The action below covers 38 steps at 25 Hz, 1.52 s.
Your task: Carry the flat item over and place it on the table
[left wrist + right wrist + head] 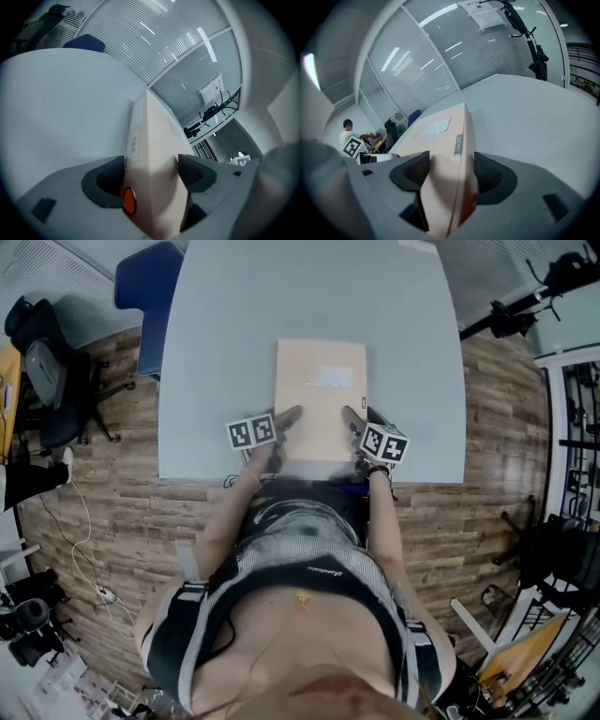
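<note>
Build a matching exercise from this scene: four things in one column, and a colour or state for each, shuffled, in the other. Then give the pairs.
Things:
1. flat box
2. table
3. chair by the table's far left corner
4. left tongs

Descriptions:
A. blue
B. shut on the flat box's near left corner
C. pale grey
D. beige

Pairs: 1-D, 2-C, 3-A, 4-B

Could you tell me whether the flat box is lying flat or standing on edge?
Flat: the box shows its broad face upward, over the table.
</note>
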Available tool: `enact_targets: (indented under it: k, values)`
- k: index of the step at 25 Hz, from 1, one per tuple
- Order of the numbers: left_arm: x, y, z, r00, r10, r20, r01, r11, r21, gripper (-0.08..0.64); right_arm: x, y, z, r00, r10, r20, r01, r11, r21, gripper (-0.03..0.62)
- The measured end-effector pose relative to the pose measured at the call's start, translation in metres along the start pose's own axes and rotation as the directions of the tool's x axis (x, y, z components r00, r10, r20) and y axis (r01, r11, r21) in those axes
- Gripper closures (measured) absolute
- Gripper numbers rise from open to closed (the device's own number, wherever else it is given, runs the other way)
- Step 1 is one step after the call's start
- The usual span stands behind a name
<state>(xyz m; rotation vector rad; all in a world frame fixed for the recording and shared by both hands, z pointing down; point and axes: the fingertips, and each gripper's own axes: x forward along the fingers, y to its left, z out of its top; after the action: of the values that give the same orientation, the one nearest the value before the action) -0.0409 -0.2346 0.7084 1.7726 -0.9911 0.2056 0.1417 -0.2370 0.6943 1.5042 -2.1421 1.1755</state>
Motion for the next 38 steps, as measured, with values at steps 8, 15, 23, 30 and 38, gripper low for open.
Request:
enact_targets:
  k: [8, 15, 23, 30, 38]
  values:
    - [0.000, 0.000, 0.001, 1.000, -0.002, 0.001, 0.002, 1.000, 0.001, 0.206, -0.001, 0.000, 0.002, 1.000, -0.006, 0.003, 0.006, 1.000, 0.001, 0.296]
    - [0.000, -0.002, 0.000, 1.000, -0.002, 0.001, 0.002, 1.000, 0.000, 0.206, -0.001, -0.001, -0.001, 1.000, 0.001, 0.003, -0.001, 1.000, 0.009, 0.296]
    - [0.001, -0.002, 0.000, 1.000, -0.014, 0.004, 0.014, 1.000, -0.004, 0.206, 0.000, -0.004, -0.002, 1.000, 0.008, 0.009, -0.009, 0.999, 0.036, 0.292]
    - [-0.011, -0.013, 0.015, 0.998, 0.001, 0.065, -0.009, 0.993, 0.120, 0.206, -0.012, 0.004, 0.015, 1.000, -0.012, 0.024, 0.014, 0.996, -0.090, 0.307]
    - [-0.056, -0.085, 0.062, 0.969, -0.085, 0.233, 0.001, 0.941, 0.337, 0.235, -0.055, 0.039, 0.071, 0.987, 0.018, 0.158, 0.021, 0.970, -0.244, 0.350]
